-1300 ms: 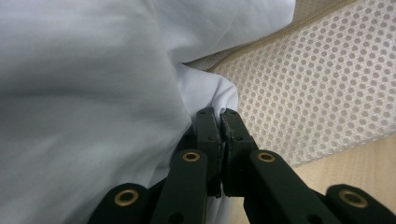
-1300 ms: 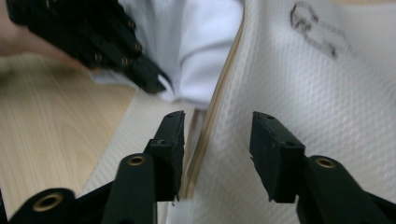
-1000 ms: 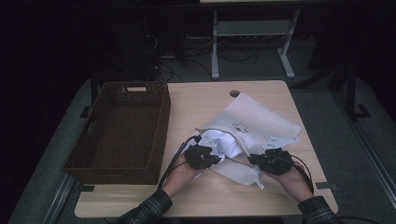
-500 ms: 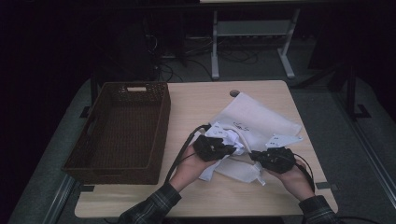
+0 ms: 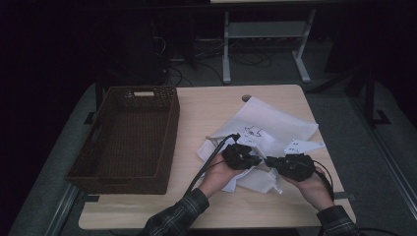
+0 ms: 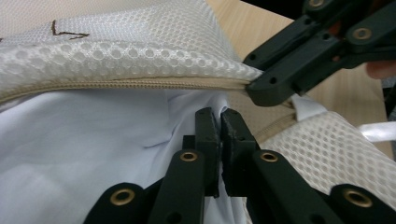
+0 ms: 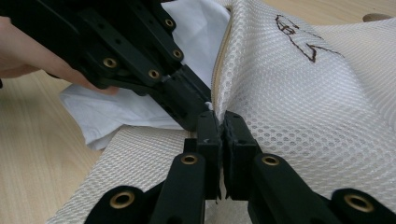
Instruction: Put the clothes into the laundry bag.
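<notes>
A white mesh bag point(image 5: 275, 120) with a beige zip edge lies at the table's right; a dark drawing is stitched on it point(image 7: 299, 39). A white cloth point(image 6: 84, 140) sits in its mouth and spills out toward the front point(image 5: 246, 179). My right gripper point(image 7: 220, 119) is shut on the mesh bag's zip edge, holding the mouth up point(image 6: 254, 88). My left gripper point(image 6: 219, 116) reaches into the mouth right beside it. Its jaws are nearly together, with cloth creases running to the tips. A hairline gap has just opened between them. In the high view both grippers meet point(image 5: 251, 157) point(image 5: 270, 161).
A dark brown woven basket point(image 5: 128, 137) stands on the left half of the wooden table point(image 5: 206, 105). Black cables trail from both grippers toward the front edge. A small hole point(image 5: 246, 98) sits near the table's far edge. A desk frame and cables lie beyond on the floor.
My left gripper has moved right along the cloth until it is next to the right gripper. The bag's near part has bunched up. The right gripper has stayed put.
</notes>
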Tool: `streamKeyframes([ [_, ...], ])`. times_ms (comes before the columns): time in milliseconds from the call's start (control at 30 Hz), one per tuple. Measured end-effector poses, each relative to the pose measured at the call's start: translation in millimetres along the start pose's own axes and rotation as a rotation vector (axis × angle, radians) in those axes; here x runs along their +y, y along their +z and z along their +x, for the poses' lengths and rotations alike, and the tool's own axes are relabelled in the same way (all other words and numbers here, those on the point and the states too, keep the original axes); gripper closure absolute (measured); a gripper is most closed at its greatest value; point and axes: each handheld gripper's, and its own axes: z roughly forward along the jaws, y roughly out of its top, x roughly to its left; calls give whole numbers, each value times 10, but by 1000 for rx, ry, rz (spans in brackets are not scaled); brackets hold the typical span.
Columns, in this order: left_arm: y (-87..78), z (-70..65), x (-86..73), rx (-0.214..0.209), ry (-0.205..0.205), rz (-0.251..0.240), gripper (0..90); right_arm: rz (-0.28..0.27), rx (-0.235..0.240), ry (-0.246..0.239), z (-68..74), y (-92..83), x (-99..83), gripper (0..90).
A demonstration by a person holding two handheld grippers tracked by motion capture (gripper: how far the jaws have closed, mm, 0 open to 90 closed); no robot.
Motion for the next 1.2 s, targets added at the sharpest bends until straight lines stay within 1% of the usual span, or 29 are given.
streamKeyframes([
  [133, -77, -13, -8, -7, -6, -1, 809, 1, 0, -4, 0, 3, 4, 857],
  [267, -159, -9, -44, -15, -25, -3, 758, 5, -1, -6, -2, 6, 1, 856],
  [367, -234, 1, -75, -8, -24, -1, 722, 6, 1, -5, -3, 7, 0, 854],
  [500, -335, 32, -122, 0, -40, -4, 682, 6, 3, -4, -8, 11, -5, 854],
  [733, -557, 48, -160, 16, -41, -14, 610, 9, 8, -5, -18, 12, -16, 853],
  [833, -682, 43, -193, 34, -35, -17, 573, 10, 9, -2, -22, 13, -21, 850],
  [967, -854, 42, -276, 88, -32, -23, 513, 12, 9, -6, -23, 13, -23, 850],
  [1133, -995, 67, -469, 140, -54, -24, 455, 16, 9, -8, -25, 17, -24, 850],
  [1200, -1027, 77, -545, 150, -64, -18, 430, 18, 8, -12, -25, 20, -25, 850],
])
